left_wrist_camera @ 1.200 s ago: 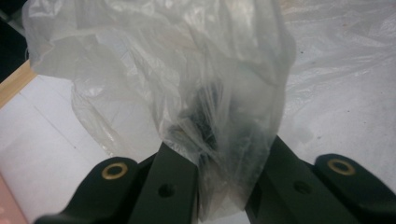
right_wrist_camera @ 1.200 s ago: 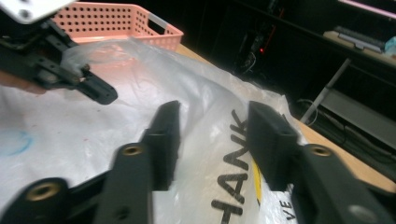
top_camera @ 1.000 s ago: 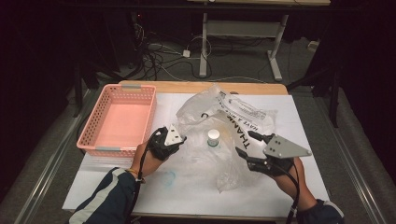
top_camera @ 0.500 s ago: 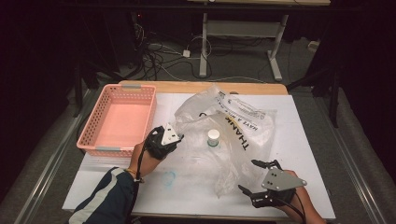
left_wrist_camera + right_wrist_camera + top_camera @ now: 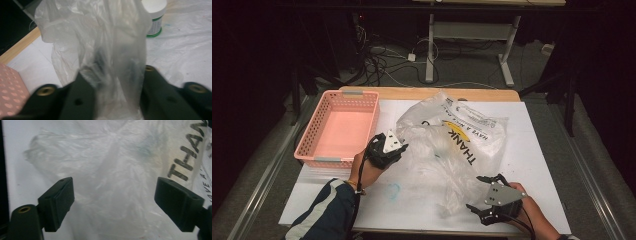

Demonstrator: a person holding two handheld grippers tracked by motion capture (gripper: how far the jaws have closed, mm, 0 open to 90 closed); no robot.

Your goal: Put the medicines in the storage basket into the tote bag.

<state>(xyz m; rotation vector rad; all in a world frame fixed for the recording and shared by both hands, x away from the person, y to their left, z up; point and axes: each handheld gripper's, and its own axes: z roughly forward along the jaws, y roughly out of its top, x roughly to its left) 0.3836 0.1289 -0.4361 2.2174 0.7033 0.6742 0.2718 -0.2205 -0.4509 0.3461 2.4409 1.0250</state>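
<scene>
A crumpled clear plastic bag (image 5: 452, 145) printed with "THANK" lies across the middle of the white sheet. My left gripper (image 5: 403, 148) is at the bag's left side. Its jaws have just been opening, and in the left gripper view (image 5: 117, 77) they stand apart with a fold of bag film (image 5: 112, 37) loose between them. A white bottle (image 5: 155, 15) with a green-banded label stands beyond that fold. My right gripper (image 5: 476, 192) sits low at the bag's near end. Its jaws have just opened wide (image 5: 113, 190), with the bag (image 5: 112, 170) lying beyond them.
A pink mesh basket (image 5: 307, 145) stands at the left of the table, right beside my left hand, and its corner (image 5: 7, 92) shows in the left gripper view. The white sheet (image 5: 532, 150) covers the wooden table (image 5: 427, 93). A blue scribble (image 5: 393, 190) marks the sheet near the front.
My right gripper dropped from the bag's right side to the near edge of the table. The bag has sagged over the white bottle cap. My left hand stayed put.
</scene>
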